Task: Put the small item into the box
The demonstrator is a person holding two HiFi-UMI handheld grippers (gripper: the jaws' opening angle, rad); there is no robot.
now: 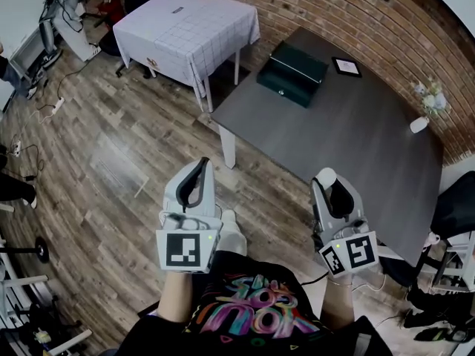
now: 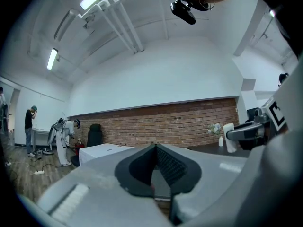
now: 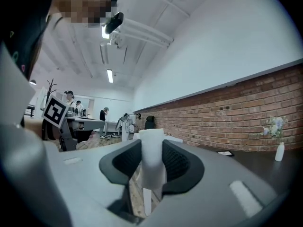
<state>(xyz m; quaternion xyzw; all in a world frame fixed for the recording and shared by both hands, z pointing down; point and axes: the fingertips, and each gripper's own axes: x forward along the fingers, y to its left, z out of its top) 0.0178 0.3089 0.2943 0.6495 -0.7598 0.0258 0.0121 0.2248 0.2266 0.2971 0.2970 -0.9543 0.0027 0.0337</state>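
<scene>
Small white item (image 1: 325, 175) held in the right gripper (image 1: 332, 186), short of the box (image 1: 292, 71).

In the head view, we see the dark green box on a dark bench (image 1: 356, 147), well apart from the item, with wood floor (image 1: 111, 162) and a brick wall (image 1: 356, 13) around. In the left gripper view, the left gripper (image 2: 155, 148) is clenched on nothing. In the right gripper view, we see the item clamped upright between the pads, long axis vertical, plain white and roughly cylindrical, its top above the jaws.

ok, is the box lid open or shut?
Shut: the head view shows the dark green box with its lid lying flat on the body and no interior showing.
</scene>
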